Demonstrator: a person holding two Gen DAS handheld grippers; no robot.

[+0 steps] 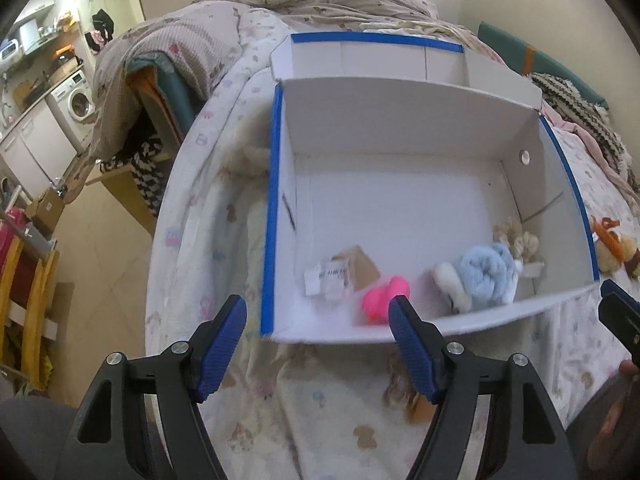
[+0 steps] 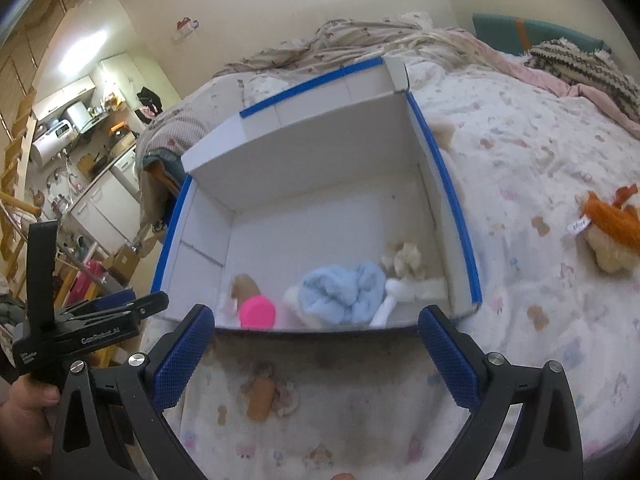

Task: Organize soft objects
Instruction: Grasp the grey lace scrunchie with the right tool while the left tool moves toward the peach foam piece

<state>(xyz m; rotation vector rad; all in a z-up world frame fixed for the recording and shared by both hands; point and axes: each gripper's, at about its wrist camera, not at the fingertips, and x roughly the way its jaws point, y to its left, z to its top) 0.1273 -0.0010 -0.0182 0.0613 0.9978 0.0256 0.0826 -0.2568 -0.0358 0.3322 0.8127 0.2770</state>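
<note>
Soft toys, a blue plush point(image 1: 486, 278) and a pink one point(image 1: 384, 298), lie in your white box point(image 1: 400, 128); both your grippers point(image 1: 318, 342) point(image 2: 316, 354) hover spread, empty.

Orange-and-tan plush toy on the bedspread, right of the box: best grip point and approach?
Grip the orange-and-tan plush toy across its tan body, from above with the open right claw. It lies flat and alone on the patterned bedspread, outside the white cardboard box; the orange part looks thin and floppy.

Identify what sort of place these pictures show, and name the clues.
Probably a small studio flat: a bed with a printed quilt and rumpled blanket, with a washing machine and kitchen cupboards nearby.
</note>
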